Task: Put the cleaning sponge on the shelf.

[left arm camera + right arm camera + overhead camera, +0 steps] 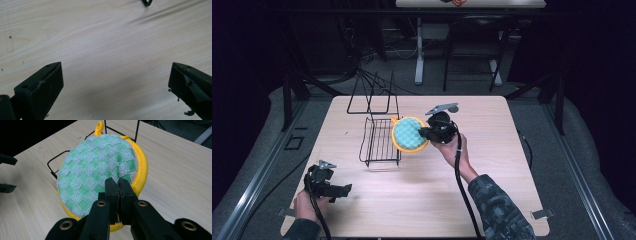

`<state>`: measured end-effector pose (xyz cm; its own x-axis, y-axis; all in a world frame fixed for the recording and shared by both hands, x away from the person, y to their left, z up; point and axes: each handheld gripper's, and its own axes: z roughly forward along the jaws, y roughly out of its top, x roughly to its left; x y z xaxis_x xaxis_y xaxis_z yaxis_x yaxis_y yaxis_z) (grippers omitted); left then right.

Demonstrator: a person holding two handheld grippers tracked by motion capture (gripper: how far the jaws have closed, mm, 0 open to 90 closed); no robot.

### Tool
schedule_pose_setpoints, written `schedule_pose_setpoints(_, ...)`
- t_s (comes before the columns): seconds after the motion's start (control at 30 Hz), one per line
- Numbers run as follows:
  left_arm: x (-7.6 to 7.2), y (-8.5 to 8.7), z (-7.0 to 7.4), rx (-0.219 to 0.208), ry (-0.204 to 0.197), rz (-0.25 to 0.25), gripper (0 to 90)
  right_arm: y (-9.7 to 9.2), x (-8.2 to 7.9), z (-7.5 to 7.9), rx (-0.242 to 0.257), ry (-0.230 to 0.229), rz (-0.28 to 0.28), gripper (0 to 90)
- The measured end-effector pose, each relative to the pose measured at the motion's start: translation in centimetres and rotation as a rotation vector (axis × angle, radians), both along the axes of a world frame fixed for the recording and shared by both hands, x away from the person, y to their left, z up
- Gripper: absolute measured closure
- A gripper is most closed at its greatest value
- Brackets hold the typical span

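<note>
Round yellow-rimmed pad [97,172] with green checked terry face is pinched at its edge by the right hand-held gripper [117,183], above the wire rack [379,142]. Left hand-held gripper [116,75] gapes wide, empty, over the wooden surface [512,150].

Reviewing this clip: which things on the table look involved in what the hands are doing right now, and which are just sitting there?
Seemingly in use:
- round green-and-yellow pad, pinched at its edge by the right gripper
- low wire basket beside the pad, a likely destination

Idle:
- upright wire rack at the table's far side
- left gripper, open over bare table
</note>
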<state>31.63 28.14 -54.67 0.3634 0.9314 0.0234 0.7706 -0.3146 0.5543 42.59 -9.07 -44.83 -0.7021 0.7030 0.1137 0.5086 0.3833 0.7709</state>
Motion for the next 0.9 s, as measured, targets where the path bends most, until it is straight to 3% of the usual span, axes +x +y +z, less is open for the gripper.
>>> schedule_pose_setpoints(0.53, 0.0, 0.0, 0.0, -0.001, 0.001, -0.001, 0.0, 3.2, 0.8, -0.1, 0.0, 0.002, 0.031, 87.8)
schedule_pose_setpoints(0.9, 0.0, -0.1, 0.0, 0.003, -0.001, -0.007, 0.0, 4.9, 1.4, -1.3, -0.007, 0.024, 0.028, 87.8)
